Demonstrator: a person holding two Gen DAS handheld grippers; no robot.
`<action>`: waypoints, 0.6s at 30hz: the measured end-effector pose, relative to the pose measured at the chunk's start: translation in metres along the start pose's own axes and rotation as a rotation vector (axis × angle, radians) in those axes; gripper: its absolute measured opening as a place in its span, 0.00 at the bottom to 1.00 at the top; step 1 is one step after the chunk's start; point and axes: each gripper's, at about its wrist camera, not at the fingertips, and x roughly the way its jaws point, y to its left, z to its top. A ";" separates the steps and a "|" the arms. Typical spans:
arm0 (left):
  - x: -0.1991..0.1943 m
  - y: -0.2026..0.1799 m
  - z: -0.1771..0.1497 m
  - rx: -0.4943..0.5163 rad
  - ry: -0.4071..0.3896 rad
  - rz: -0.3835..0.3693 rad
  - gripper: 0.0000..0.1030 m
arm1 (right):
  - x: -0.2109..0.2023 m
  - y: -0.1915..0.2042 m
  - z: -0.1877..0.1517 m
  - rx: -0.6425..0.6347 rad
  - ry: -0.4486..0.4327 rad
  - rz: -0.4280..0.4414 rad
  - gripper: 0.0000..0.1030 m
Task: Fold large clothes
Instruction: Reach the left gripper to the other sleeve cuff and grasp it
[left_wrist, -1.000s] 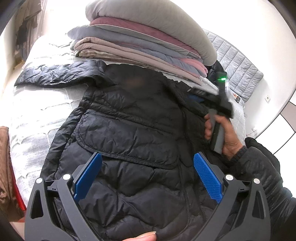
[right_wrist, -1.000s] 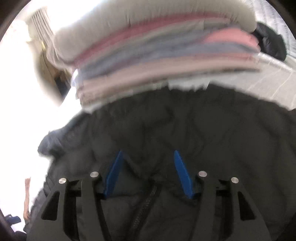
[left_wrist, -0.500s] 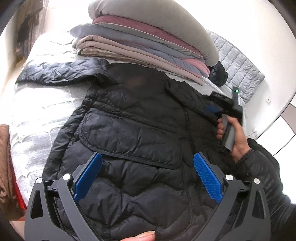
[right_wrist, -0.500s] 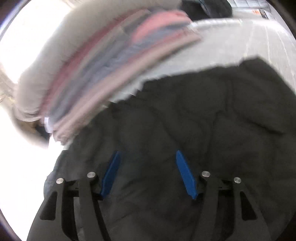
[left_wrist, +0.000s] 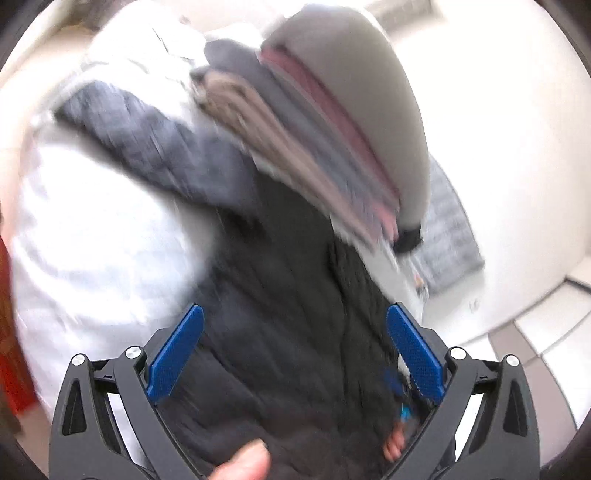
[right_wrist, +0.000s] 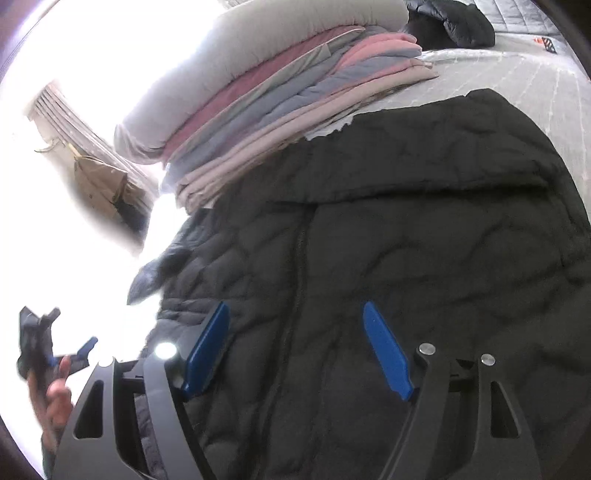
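Jacket: a black quilted jacket (right_wrist: 406, 240) lies spread flat on the bed (right_wrist: 517, 70), zip seam running up its middle, one sleeve (left_wrist: 147, 147) stretched out to the side; its top edge touches the foot of a stack of folded blankets (right_wrist: 288, 92).

Fold state: judging by how flat it lies, no fold has been made yet.

Right tongs: the right tongs (right_wrist: 295, 347) hover just above the jacket's front with the zip seam between the blue pads (right_wrist: 386, 354); jaws spread, nothing pinched.

Left tongs: the left tongs (left_wrist: 293, 350) are spread wide over the lower body of the jacket, also empty; that view is smeared by motion, so whether a pad touches cloth I cannot tell.

Risk, thin bite: the shell looks slick and puffy, so a shallow pinch could catch only the top layer and slide off as the side is lifted.

Risk, uneven lift: with the tongs at different spots along the jacket, one side may rise alone and the fold line skew off the zip seam.

Risk, sleeve: the stretched sleeve could trail and bunch under the body if it is not brought in first.

Risk, stack: the blankets sit right at the collar end, so a sweeping fold toward them could nudge the pile or snag the jacket's edge beneath it.
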 end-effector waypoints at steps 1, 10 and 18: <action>-0.006 0.017 0.020 -0.028 -0.037 0.022 0.93 | -0.005 0.007 -0.002 0.004 -0.010 0.018 0.71; 0.017 0.181 0.123 -0.335 -0.129 0.004 0.93 | -0.002 0.027 -0.027 0.039 -0.037 0.013 0.71; 0.020 0.234 0.146 -0.448 -0.213 0.028 0.93 | 0.008 0.011 -0.026 0.076 -0.030 -0.023 0.71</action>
